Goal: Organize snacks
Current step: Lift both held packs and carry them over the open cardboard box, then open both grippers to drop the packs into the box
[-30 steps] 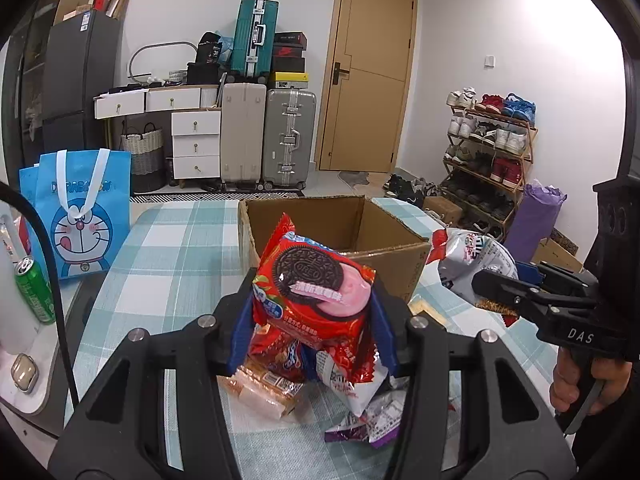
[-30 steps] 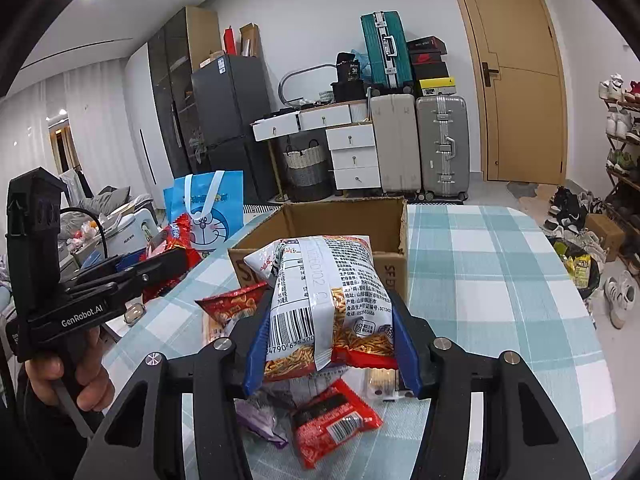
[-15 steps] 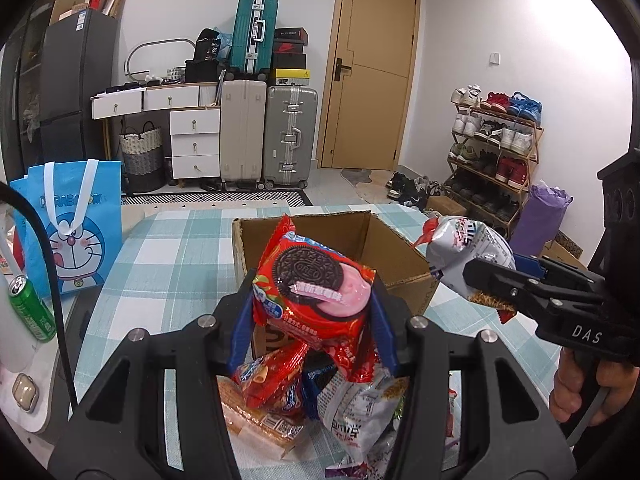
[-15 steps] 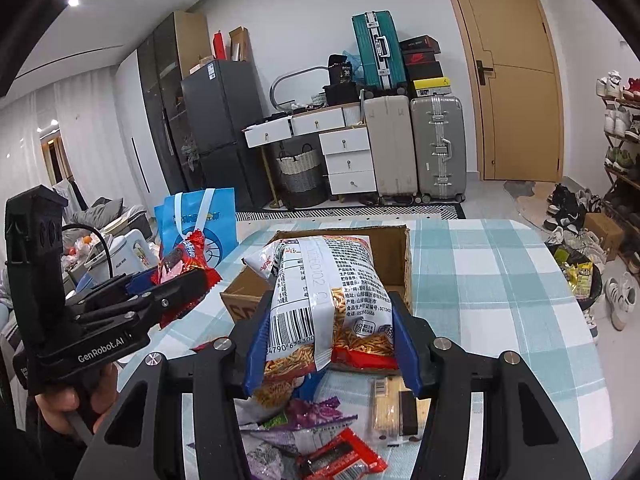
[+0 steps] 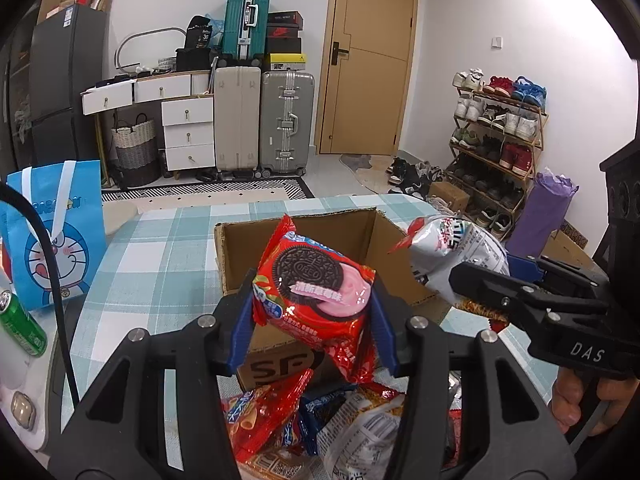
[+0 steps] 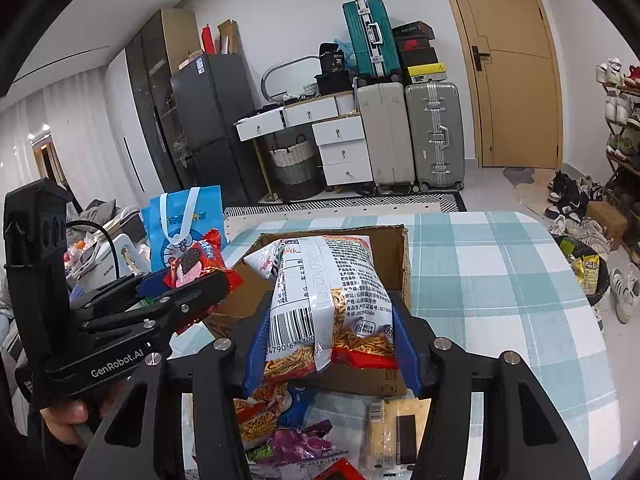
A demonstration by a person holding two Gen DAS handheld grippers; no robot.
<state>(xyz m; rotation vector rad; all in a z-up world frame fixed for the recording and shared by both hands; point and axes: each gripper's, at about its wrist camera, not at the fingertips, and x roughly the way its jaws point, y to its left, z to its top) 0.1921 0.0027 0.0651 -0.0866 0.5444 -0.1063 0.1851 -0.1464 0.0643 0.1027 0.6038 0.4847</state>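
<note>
The Oreo pack (image 5: 316,292) is shiny red foil-type plastic, crinkly at the edges. The noodle snack bag (image 6: 328,300) is glossy film too, part see-through. The cardboard box (image 5: 320,236) looks matt and rough, with torn edges. The counter (image 6: 500,280) wears a checked cloth. Both tools look like matt black plastic, blue pads (image 5: 242,324) and small metal screws.

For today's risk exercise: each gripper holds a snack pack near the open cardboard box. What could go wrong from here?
1. The left gripper holds the cookie pack and the right gripper the noodle snack bag, both close to the cardboard box; reaching in together, they might collide.
2. The bag is gripped low and stands tall, so it may tip or slip.
3. The loose snack pile below could be knocked off the table.
</note>
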